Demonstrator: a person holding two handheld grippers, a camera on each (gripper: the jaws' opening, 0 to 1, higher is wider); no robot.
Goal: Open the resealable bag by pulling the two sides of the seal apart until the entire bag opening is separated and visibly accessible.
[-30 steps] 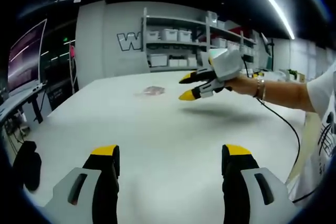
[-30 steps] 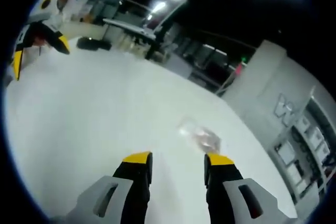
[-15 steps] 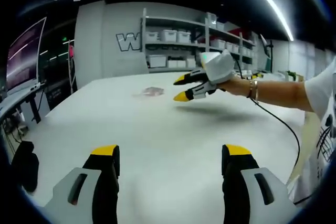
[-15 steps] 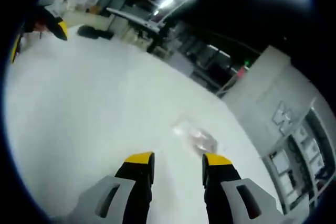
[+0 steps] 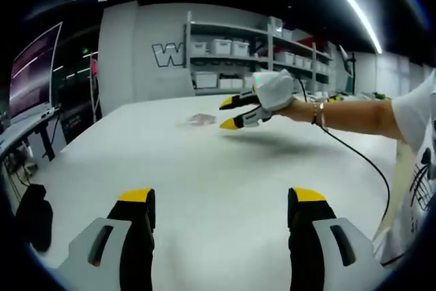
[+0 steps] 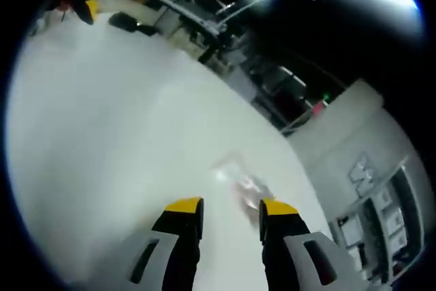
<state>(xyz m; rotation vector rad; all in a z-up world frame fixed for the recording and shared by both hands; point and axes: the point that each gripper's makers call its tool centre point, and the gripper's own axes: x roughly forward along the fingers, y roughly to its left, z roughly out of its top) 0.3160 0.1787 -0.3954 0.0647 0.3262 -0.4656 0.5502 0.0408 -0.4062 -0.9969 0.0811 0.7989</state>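
Bag (image 6: 240, 183) lies flat on far tabletop (image 5: 225, 182), clear, thin, likely limp and slippery | right gripper (image 6: 228, 208) spread just short of it | left gripper (image 5: 221, 202) spread, well back | best pinched at seal lips.

Clear bag (image 6: 240, 180) on white table (image 6: 102, 134) — yellow-tipped black right gripper (image 6: 228, 208).
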